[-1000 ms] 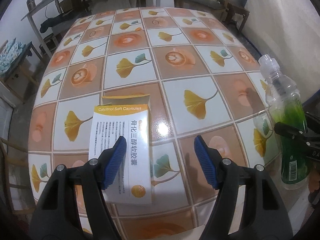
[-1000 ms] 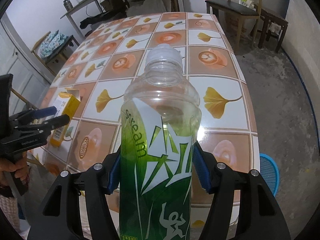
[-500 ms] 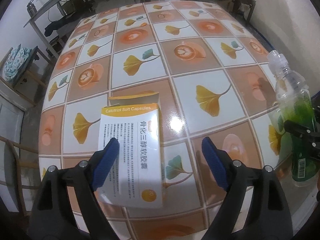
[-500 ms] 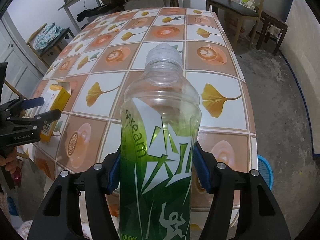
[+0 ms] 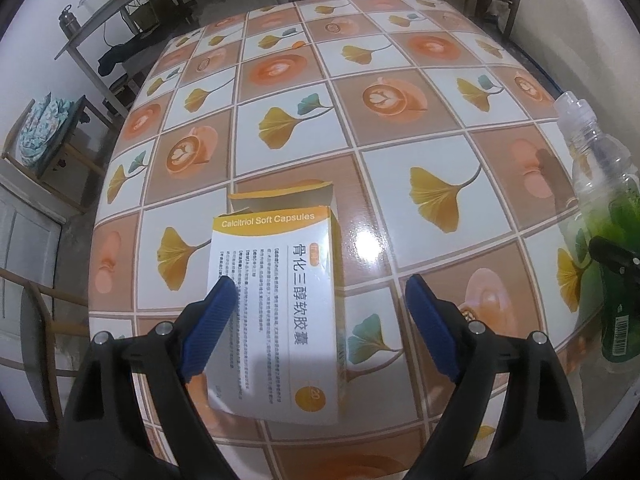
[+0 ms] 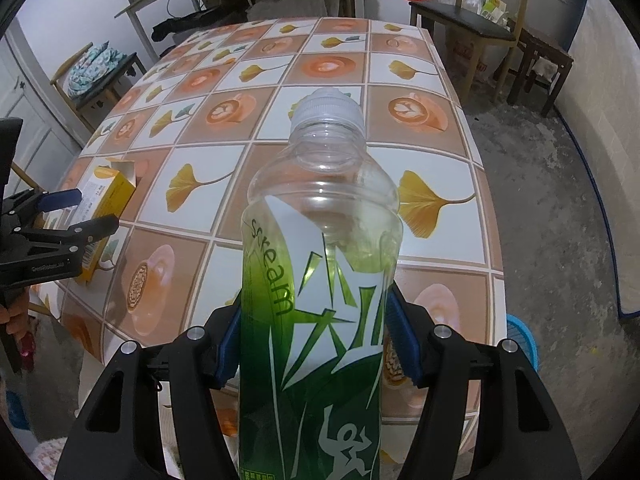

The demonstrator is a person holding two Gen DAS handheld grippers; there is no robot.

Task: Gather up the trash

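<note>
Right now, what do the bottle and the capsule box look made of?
Bottle: clear plastic, seemingly thin; the tablecloth shows through its neck, and a glossy green printed label wraps the body. It sits in the shut right claw.
Capsule box: printed paperboard, smooth finish, with a folded end flap standing open, under the open left claw.

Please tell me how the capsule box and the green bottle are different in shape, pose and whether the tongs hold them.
The capsule box is a flat white and yellow carton; the green bottle is round clear plastic with a green label. The box lies on the table with its far flap open; the bottle stands upright, capped. The left tongs are open around the box; the right tongs are shut on the bottle.
</note>
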